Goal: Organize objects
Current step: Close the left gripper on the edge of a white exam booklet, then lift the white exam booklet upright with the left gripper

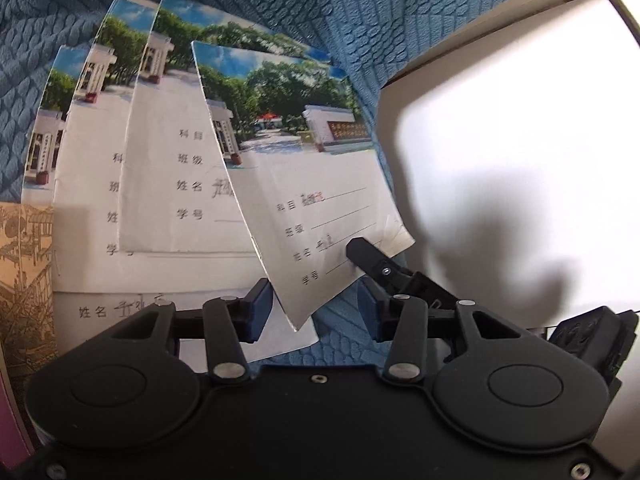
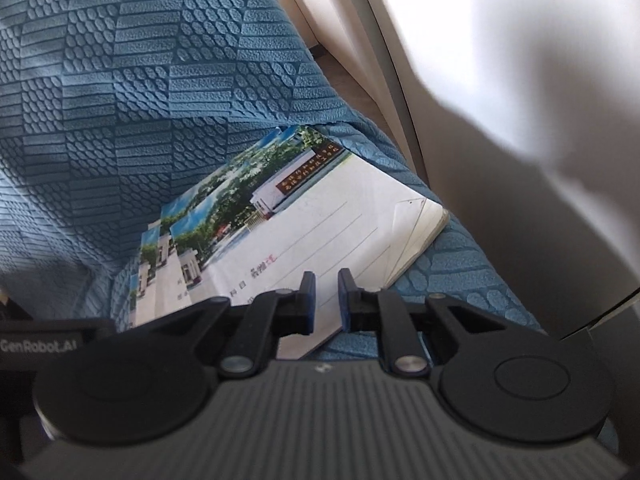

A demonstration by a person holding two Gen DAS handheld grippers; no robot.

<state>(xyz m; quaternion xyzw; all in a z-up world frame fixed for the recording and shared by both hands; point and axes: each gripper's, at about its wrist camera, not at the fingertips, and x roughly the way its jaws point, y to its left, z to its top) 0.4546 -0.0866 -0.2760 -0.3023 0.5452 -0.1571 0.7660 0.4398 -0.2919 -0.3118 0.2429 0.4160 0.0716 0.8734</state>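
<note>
1. got a fan of school notebooks here, all with the same cover (gate and trees photo up top, white form lines below), lying on a blue cloth (image 1: 280, 0) with a quilted knit pattern.
2. left hand-held gripper (image 1: 314, 312): spread, holding nothing. blue pads (image 1: 260, 312) well apart, with the near corner of the top notebook (image 1: 304, 184) poking down into the gap, closer to the left pad, apparently touching neither.
3. right hand-held gripper (image 2: 326, 300): pressed nearly together, pinching the near edge of the top notebook. from the left wrist view, one black finger of it lying across the cover's lower right, just ahead and right of the left hand-held gripper's pads.
4. top notebook tilted, near corner raised off the ones under it, throwing a shadow on them. right-hand corners dog-eared and curled.
5. other notebooks (image 1: 168, 168) spread out ahead and to the left of the left hand-held gripper, overlapping each other, flat on the cloth.
6. brown printed sheet (image 1: 24, 280) at the far left, tucked partly under the fan. can't tell what it is.
7. white panel (image 1: 500, 120) off to the right of both hand-held grippers, blown out by light, with a soft shadow across it.
</note>
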